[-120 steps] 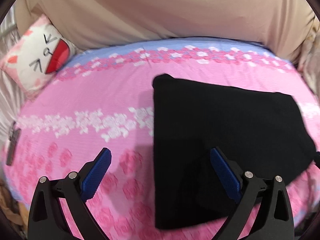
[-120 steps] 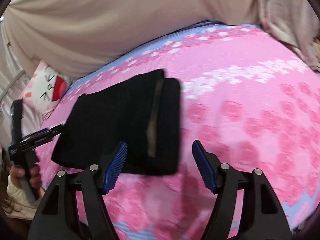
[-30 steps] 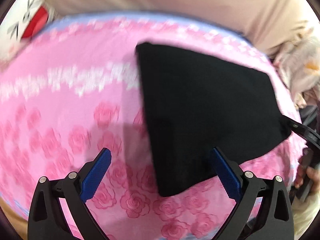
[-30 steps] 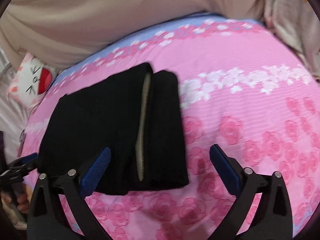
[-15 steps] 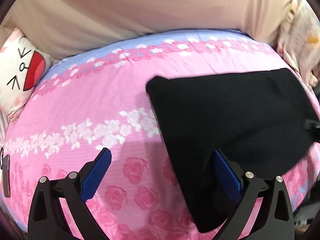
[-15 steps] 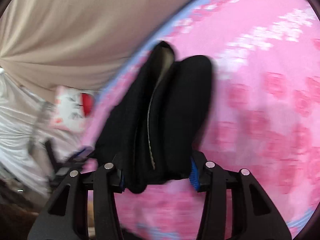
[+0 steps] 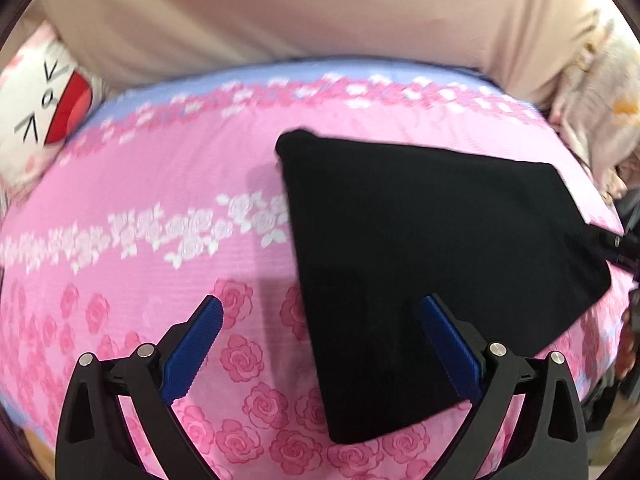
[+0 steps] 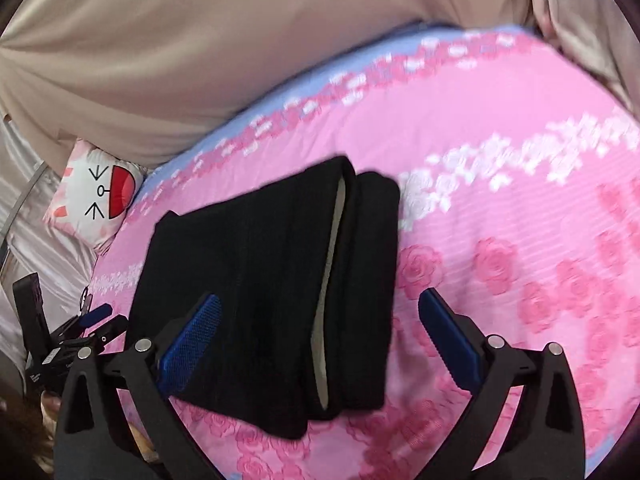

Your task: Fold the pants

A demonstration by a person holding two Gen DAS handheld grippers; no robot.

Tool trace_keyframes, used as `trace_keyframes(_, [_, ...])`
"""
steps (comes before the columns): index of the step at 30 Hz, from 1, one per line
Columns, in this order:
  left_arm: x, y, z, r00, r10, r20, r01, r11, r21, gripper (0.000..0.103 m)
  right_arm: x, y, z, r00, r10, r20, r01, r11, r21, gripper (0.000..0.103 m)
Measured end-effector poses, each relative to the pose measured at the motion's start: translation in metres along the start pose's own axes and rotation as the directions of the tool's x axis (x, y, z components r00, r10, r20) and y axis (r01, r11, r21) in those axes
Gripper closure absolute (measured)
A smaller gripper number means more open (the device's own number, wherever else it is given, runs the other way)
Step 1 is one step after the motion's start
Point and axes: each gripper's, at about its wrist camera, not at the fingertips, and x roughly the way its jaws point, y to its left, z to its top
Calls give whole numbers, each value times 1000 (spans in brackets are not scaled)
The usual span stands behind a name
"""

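Observation:
The black pants (image 7: 432, 248) lie folded into a flat stack on the pink rose-patterned bed. In the right wrist view the pants (image 8: 256, 280) show stacked layers with a pale lining edge along the fold. My left gripper (image 7: 320, 340) is open and empty, hovering over the near left edge of the stack. My right gripper (image 8: 320, 336) is open and empty, just above the near end of the stack. The left gripper (image 8: 96, 324) also shows at the stack's left side in the right wrist view.
A white cat-face pillow (image 7: 36, 120) lies at the bed's far left; it also shows in the right wrist view (image 8: 100, 196). A beige curtain (image 7: 320, 12) hangs behind the bed. A pale floral fabric (image 7: 600, 100) sits at the far right.
My right gripper was shut on the folded end of the pants half a second ago; it is now open and pulled back. The pants lie flat again. My left gripper stays open.

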Motion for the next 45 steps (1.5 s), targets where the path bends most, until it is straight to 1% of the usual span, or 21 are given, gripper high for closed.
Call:
trace_keyframes(8, [15,-2,-2,998,48,-45,-49,999,-7,5,26,8,-16,997,-3,-83,4,1000,6,6])
trace_keyframes(13, [24,-2,0,997,55,-55,-55,998,-14,5,25,10,-22,998,18,-65,-18,1000,-10,7])
trace_keyframes(14, [25,-2,0,997,54,-56,-55,998,-16,5,24,10,-22,998,10,-56,-11,1000,-15,16])
trace_keyframes(18, [32,3,-1,998,12,-62,-16,998,-63,5,22,5,-20,997,60,-43,-58,997,41,36])
trace_keyframes(21, [38,15,-1,992,-87,-89,73,986,-151,5,21,0,-20,992,119,-38,-115,989,97,49])
trace_keyframes(22, [40,20,0,984,-150,-99,131,976,-174,16,18,-1,-20,987,154,-35,-148,981,127,52])
trace_keyframes(23, [39,23,1,972,-210,-108,187,964,-188,46,15,-1,-19,981,192,-29,-185,971,150,55])
trace_keyframes(24, [35,28,3,939,-319,-125,288,932,-220,61,8,-1,-19,970,242,-19,-235,957,171,56])
trace_keyframes(25, [29,30,5,925,-354,-136,316,918,-239,64,-1,1,-19,959,282,-8,-276,944,182,57])
trace_keyframes(26, [21,31,8,930,-343,-134,307,923,-233,64,-13,4,-19,950,313,2,-308,933,184,57])
trace_keyframes(27, [12,32,10,944,-305,-127,274,938,-214,61,-21,6,-21,948,318,3,-313,933,180,57])
trace_keyframes(28, [7,33,10,958,-257,-127,230,953,-198,37,-26,7,-23,957,291,-6,-287,945,160,58])
trace_keyframes(29, [7,32,9,970,-206,-129,181,967,-179,8,-26,5,-28,974,222,-31,-217,968,130,56])
trace_keyframes(30, [9,30,7,978,-167,-128,144,975,-168,5,-18,-1,-33,985,161,-67,-152,981,121,54])
trace_keyframes(31, [11,28,4,982,-131,-133,109,981,-160,6,-7,-11,-40,989,96,-109,-82,989,126,49])
trace_keyframes(33, [16,20,-1,983,-101,-151,80,987,-143,6,-5,-24,-49,985,155,-74,-140,975,171,40])
trace_keyframes(35, [21,9,-4,983,-82,-165,65,992,-109,6,-5,-20,-49,986,149,-78,-136,979,153,36])
trace_keyframes(36, [21,2,-6,985,-51,-162,37,995,-88,6,-5,-18,-49,986,145,-78,-133,981,141,33])
trace_keyframes(38, [16,-14,-9,992,65,-109,-67,998,-13,5,-2,-7,-48,987,137,-80,-128,986,107,21])
trace_keyframes(42, [11,-44,-14,973,230,-14,-226,964,143,5,2,13,-52,994,79,-82,-78,997,14,10])
trace_keyframes(45, [10,-51,-17,957,289,26,-288,939,186,5,7,22,-53,996,35,-76,-37,999,-31,5])
